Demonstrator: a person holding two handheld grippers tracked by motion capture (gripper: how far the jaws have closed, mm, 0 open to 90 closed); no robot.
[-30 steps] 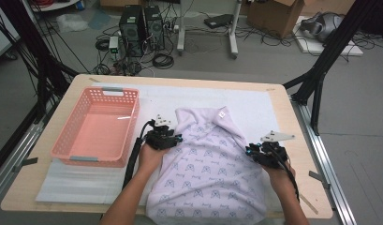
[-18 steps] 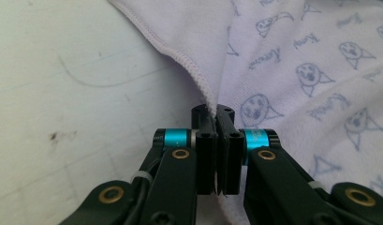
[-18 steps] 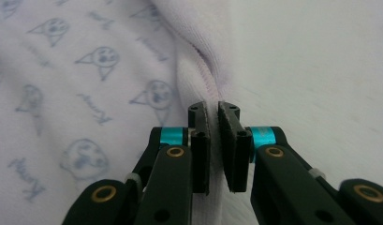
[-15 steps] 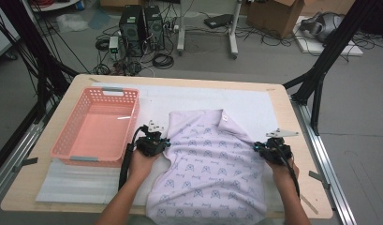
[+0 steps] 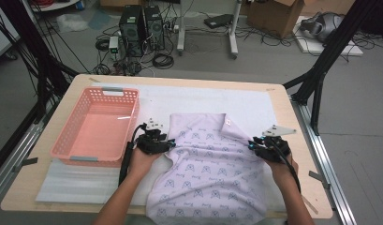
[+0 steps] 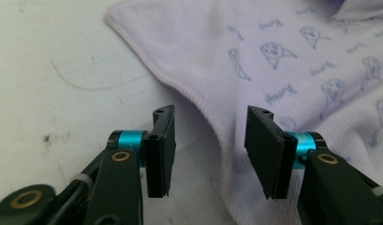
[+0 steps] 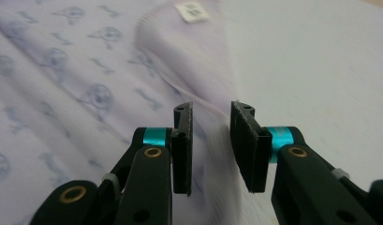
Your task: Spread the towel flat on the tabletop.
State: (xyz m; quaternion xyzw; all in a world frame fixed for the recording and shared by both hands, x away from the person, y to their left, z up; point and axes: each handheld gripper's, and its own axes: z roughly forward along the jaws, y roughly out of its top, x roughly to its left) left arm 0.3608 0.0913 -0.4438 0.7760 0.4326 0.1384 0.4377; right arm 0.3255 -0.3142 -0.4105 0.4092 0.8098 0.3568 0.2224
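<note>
I've got the cloth flat on the white mat, right of the pink basket. It's lilac with small blue animal prints. Its near end hangs over the table edge by my forearms. Far right corner is folded back, white tag showing.

Left gripper: sits at the cloth's left edge, just beside the basket's near right corner. In the left gripper view the jaws stand apart, having just opened; the hemmed edge runs through the gap between them, on the mat. The pads aren't pressing it. So released, nothing held. The right pad is over cloth, the left pad over bare mat.

Right gripper: at the cloth's right edge, below the folded corner. In the right gripper view the jaws are parted too, with a narrower gap, also just opened. Blurred cloth edge sits between the pads, not pinched as far as I can tell. Tag is visible ahead, on the fold. White mat is to the right of the jaws and printed cloth to the left.

Both grippers point inward at the cloth from opposite sides, low over the mat. Basket has nothing in it.
</note>
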